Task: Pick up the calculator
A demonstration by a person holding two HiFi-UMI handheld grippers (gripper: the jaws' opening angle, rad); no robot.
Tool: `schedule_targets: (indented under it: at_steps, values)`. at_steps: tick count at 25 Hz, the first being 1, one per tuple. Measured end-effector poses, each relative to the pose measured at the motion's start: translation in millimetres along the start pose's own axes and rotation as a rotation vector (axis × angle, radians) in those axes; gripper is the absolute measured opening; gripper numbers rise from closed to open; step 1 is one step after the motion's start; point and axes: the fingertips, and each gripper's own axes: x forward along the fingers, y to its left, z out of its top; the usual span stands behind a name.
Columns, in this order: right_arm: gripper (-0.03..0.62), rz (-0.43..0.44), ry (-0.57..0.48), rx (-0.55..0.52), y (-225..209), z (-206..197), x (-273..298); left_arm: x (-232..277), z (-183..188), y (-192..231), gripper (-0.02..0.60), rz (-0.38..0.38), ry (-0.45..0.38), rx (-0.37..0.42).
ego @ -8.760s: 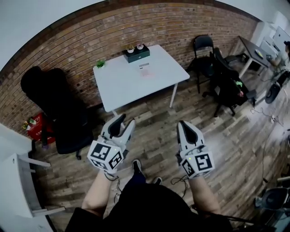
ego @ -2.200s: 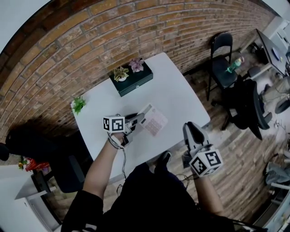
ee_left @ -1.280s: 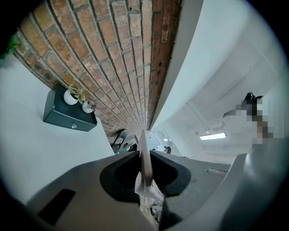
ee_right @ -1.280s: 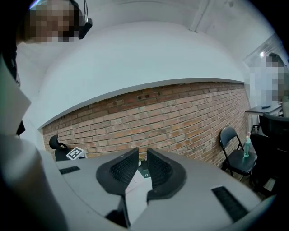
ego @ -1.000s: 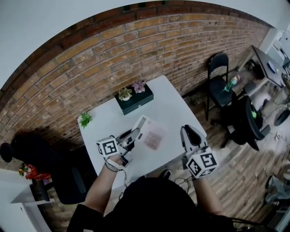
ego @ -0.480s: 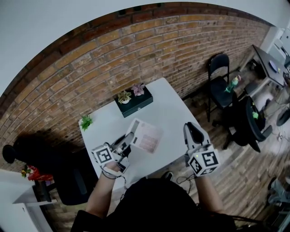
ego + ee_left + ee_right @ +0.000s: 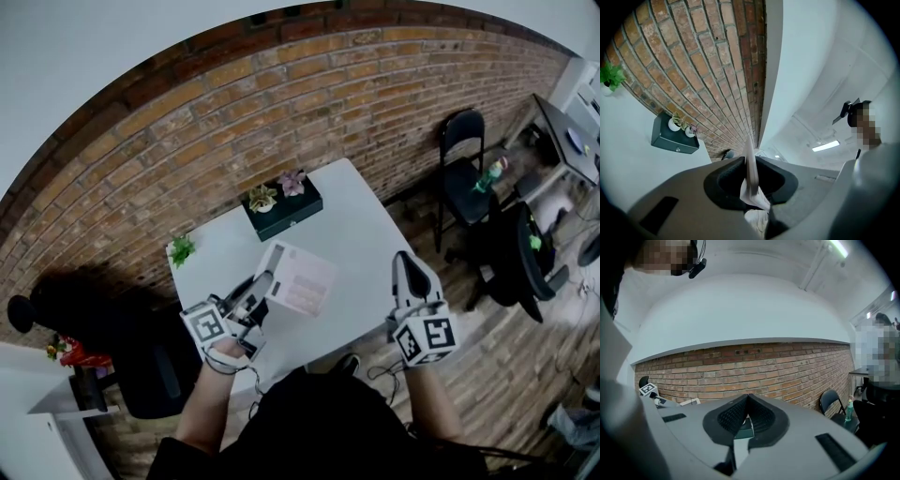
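Now the flat white-and-pink calculator [image 7: 300, 279] hangs tilted above the white rectangular table [image 7: 370, 234], where 2 seconds ago it lay flat on the top. The grey 2-jaw left gripper [image 7: 263, 287] has raised it by 1 edge. In the left gripper view the jaws are clamped narrow on that thin edge [image 7: 750, 169]. The matching right gripper [image 7: 411, 263] stands well apart at the table's near corner. Its jaws have just been closing and now meet with nothing between them. I judge the pick-up essentially done. A 1-edge pinch on a tilted slab may let it swing, so a steady hand matters.
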Motion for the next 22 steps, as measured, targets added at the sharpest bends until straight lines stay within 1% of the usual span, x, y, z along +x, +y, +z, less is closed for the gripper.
schedule_targets:
  at_steps: [3, 13, 17, 22]
  values:
    - [0.005, -0.001, 0.005, -0.020, 0.5, 0.1, 2.6, 5.0, 3.4, -2.3, 0.058, -0.025, -0.008, -0.006]
    - [0.005, 0.030, -0.026, -0.092, 10.7, 13.5, 7.8, 13.6, 7.3, 5.7, 0.058, -0.026, 0.005, -0.013]
    - [0.005, 0.031, -0.031, -0.100, 10.3, 15.8, 11.8, 14.8, 10.2, 7.2, 0.058, -0.018, 0.020, 0.011]
    - [0.005, 0.037, -0.028, -0.095, 9.9, 13.6, 16.2, 16.2, 13.8, 7.9, 0.058, -0.017, 0.017, -0.003]
